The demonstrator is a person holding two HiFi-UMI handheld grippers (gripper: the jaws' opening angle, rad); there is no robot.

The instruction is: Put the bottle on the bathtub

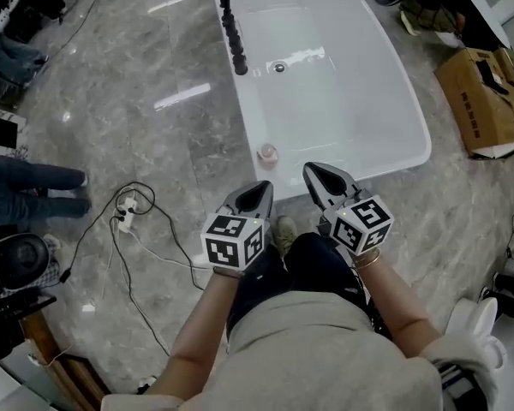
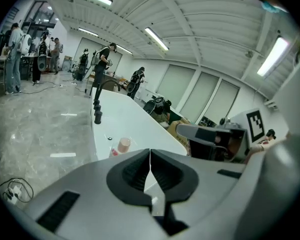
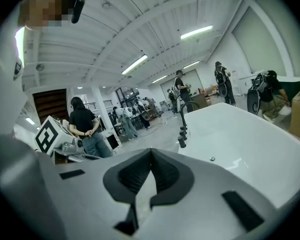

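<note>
A small pink bottle (image 1: 267,153) stands upright on the near left rim of the white bathtub (image 1: 411,110). In the left gripper view the bottle (image 2: 123,145) shows on the bathtub (image 2: 135,129) rim just beyond my jaws. My left gripper (image 1: 259,188) hovers a short way back from the bottle, shut and empty. My right gripper (image 1: 319,171) is beside it near the tub's front edge, also shut with nothing in it. In the right gripper view the bathtub (image 3: 250,149) spreads out ahead.
Black tap fittings (image 1: 232,24) line the tub's left rim. A cardboard box (image 1: 484,101) sits on the floor at the right. Cables and a power strip (image 1: 126,217) lie on the grey marble floor at the left. People stand at the far left (image 1: 34,187).
</note>
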